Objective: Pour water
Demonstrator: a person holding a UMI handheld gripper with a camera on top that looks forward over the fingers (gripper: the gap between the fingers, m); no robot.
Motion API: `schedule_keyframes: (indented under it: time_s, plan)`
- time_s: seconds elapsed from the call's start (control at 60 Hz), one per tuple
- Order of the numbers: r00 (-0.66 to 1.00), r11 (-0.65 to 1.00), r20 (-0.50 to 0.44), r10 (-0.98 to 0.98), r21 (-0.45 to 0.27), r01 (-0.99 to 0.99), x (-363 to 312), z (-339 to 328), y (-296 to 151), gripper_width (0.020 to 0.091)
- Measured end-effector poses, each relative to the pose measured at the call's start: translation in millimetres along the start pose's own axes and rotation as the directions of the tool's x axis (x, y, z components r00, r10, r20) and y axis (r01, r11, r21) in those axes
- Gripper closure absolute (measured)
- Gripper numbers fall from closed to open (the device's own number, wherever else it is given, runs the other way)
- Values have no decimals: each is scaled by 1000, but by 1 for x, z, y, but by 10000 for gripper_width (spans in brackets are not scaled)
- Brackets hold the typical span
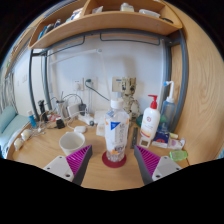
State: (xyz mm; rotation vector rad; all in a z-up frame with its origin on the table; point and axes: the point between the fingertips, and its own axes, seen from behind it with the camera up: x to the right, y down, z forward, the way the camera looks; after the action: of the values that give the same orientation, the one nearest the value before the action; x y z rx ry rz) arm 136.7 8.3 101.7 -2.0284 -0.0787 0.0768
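On the wooden desk (40, 150), a clear plastic bottle with a blue-and-white label (117, 128) stands upright on a round dark-red coaster (115, 158), likely parked there so it stays steady and within easy reach for pouring. The gripper (113, 160) is spread open, its magenta pads (80, 158) flanking the bottle with a gap either side; the bottle sits between the fingers, ungrasped. Left of the bottle rests a white bowl (72, 141), plausibly the pour target; right of it, a white pump dispenser (150, 122).

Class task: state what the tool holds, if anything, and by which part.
Nothing is held. The tool is open; the white bottle stands on its red coaster between the fingers, with gaps either side.
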Motion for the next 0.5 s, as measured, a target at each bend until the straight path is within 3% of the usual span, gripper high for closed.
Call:
schedule_keyframes:
  time_s: [0.2,0.5]
  plan:
    - [997,995,57,43,-92,-37,-3,-78,2,243]
    - [998,999,44,52,9,-52,42,-135,-54,259]
